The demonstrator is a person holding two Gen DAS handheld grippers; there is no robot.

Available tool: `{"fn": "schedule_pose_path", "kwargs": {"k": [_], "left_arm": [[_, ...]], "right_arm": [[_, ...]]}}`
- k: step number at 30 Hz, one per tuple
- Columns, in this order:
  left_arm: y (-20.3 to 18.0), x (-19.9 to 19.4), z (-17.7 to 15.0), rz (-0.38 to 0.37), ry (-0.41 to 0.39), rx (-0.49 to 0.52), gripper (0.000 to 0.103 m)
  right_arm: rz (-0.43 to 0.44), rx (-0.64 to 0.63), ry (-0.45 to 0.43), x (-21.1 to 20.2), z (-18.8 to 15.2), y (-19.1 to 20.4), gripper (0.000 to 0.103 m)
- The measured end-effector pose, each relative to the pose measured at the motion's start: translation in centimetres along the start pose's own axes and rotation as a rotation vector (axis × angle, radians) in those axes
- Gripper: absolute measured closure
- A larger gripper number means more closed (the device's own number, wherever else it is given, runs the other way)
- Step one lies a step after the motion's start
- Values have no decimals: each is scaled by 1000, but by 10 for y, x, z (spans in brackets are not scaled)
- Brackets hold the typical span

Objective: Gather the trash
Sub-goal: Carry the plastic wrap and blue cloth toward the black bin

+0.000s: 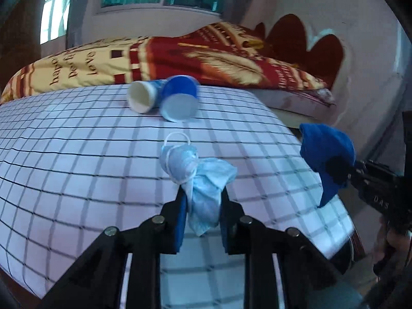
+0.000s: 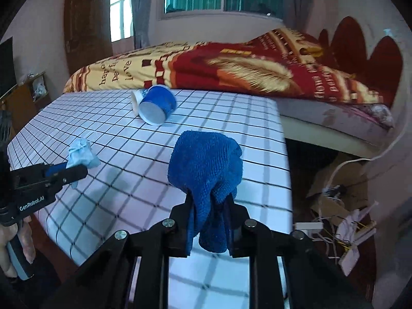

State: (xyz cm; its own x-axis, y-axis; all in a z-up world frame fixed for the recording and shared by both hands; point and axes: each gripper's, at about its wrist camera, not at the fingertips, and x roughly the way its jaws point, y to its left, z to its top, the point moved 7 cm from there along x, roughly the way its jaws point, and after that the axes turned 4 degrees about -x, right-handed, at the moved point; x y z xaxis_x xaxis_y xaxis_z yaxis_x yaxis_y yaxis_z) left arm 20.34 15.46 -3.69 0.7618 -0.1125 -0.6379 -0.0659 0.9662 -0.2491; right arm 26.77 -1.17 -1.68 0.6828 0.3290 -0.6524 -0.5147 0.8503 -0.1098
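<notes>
My left gripper (image 1: 203, 193) is shut on a crumpled light-blue face mask (image 1: 198, 172) and holds it above the checked tablecloth (image 1: 77, 154). It also shows at the left of the right wrist view (image 2: 67, 168) with the mask (image 2: 81, 153). My right gripper (image 2: 209, 198) is shut on a blue towel cloth (image 2: 206, 170), held above the table's right part; the cloth also shows in the left wrist view (image 1: 327, 154). Two paper cups lie on their sides at the table's far edge: a white-and-blue one (image 1: 143, 96) and a blue one (image 1: 180, 97) (image 2: 157, 104).
A bed with a red and yellow quilt (image 2: 231, 69) stands behind the table. To the right, the floor holds cardboard, cables and a power strip (image 2: 334, 206). A dark wooden door (image 2: 85, 31) and windows are at the back.
</notes>
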Motion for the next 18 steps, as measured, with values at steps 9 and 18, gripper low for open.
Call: {"fn": "schedule_pose_path", "kwargs": {"k": [9, 18], "left_arm": [[-85, -3, -26, -97, 23, 106, 79], [-155, -1, -49, -161, 48, 213, 79]], "right_arm": [[-107, 72, -18, -74, -67, -76, 83], [-168, 191, -31, -112, -111, -128, 83]]}}
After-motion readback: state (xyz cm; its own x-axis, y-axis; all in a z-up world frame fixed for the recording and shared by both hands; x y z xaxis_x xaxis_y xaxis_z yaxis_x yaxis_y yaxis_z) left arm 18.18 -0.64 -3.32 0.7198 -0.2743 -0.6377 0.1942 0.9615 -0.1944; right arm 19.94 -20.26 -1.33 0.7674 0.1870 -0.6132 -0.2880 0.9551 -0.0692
